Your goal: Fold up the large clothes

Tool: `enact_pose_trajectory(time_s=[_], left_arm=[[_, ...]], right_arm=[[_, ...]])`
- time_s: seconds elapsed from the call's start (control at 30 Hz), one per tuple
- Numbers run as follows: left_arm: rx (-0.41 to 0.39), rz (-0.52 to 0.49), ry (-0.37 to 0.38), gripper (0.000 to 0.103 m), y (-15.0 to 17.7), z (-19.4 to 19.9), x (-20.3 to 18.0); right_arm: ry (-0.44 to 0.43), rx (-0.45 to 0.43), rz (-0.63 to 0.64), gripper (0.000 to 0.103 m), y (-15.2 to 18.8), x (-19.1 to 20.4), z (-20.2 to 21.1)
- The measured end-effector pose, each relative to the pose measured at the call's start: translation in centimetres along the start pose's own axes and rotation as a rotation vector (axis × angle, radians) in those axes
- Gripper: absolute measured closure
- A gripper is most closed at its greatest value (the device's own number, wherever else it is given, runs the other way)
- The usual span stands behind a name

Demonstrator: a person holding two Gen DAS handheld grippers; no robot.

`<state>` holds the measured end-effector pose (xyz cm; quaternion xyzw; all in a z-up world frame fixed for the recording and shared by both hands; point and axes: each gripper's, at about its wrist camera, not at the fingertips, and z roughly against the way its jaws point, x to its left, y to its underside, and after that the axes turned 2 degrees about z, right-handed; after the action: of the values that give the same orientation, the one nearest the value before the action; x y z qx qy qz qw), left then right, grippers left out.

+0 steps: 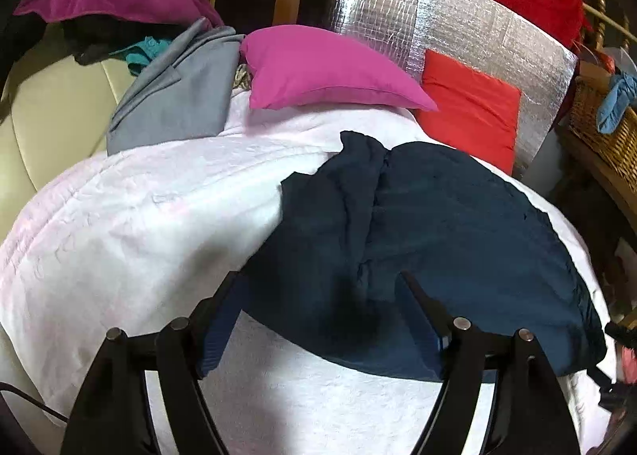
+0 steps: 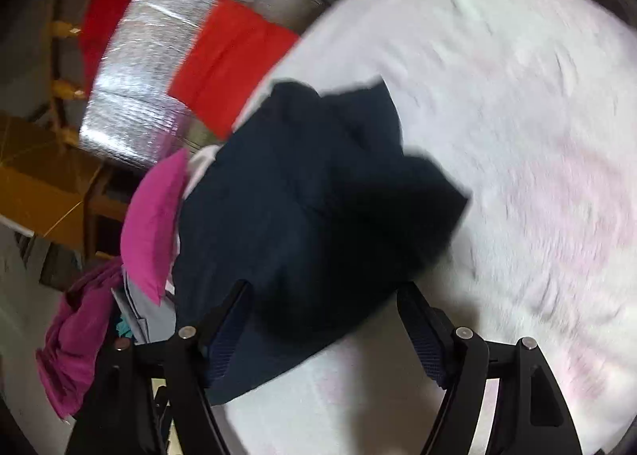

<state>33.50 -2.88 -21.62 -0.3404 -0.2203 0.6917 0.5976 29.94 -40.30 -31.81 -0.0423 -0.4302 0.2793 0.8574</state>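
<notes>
My left claw and right claw both hang spread above the dark navy garment, bunched on the white bedspread. Pinching one layer could drag the folds crooked.

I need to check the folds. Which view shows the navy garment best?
The left wrist view: the navy garment is sharp, creases and edges visible on the white blanket. The right wrist view shows it motion-blurred.

White bed cover, navy garment, pink pillow
</notes>
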Motion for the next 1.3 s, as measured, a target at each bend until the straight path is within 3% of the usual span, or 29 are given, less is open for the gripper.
enact_pose_trajectory(time_s=[0.13, 0.23, 0.37, 0.53, 0.6, 0.77, 0.93, 1.0, 1.07, 1.13, 1.17, 1.3], left_arm=[[-0.018, -0.095, -0.04, 0.025, 0.0, -0.8, -1.8], [-0.025, -0.105, -0.045, 0.025, -0.1, -1.2, -2.4], [-0.045, -0.128, -0.041, 0.025, 0.0, -1.0, -3.2], [-0.072, -0.14, -0.048, 0.025, 0.1, -0.6, -3.9], [-0.069, -0.148, -0.05, 0.025, 0.3, -0.8, -4.2], [-0.048, -0.188, -0.056, 0.025, 0.8, -1.5, -5.2], [0.01, -0.239, -0.072, 0.022, 1.4, -3.0, -5.8], [0.09, -0.258, -0.075, 0.022, 1.8, -4.5, -5.8], [0.11, -0.243, -0.054, 0.022, 1.7, -4.8, -5.4], [0.123, -0.211, -0.026, 0.022, 0.8, -4.3, -4.1], [0.125, -0.182, -0.02, 0.022, 0.4, -4.1, -3.1], [0.127, -0.021, -0.012, 0.021, -1.1, -3.5, 1.7]], right_arm=[[-0.03, -0.01, 0.013, 0.023, 0.9, -1.8, -0.5], [-0.076, 0.015, 0.038, 0.023, 0.6, -1.4, -0.6], [-0.068, -0.052, 0.229, 0.023, 1.2, 0.5, 1.7], [-0.06, -0.123, 0.262, 0.025, 0.3, -0.1, 3.2], [-0.043, -0.145, 0.278, 0.045, -0.1, -0.3, 3.3], [0.041, -0.121, 0.299, 0.048, -1.4, -0.5, 1.1], [0.144, -0.071, 0.314, 0.047, -2.4, -1.4, -1.6], [0.144, -0.028, 0.278, 0.047, -2.6, -2.4, -2.5], [0.126, -0.029, 0.274, 0.047, -2.7, -2.5, -1.8], [0.106, -0.04, 0.267, 0.043, -2.9, -2.6, -0.3], [0.098, -0.062, 0.243, 0.036, -3.1, -3.0, 0.9], [0.065, -0.172, 0.124, 0.022, -4.1, -5.9, 4.7]])
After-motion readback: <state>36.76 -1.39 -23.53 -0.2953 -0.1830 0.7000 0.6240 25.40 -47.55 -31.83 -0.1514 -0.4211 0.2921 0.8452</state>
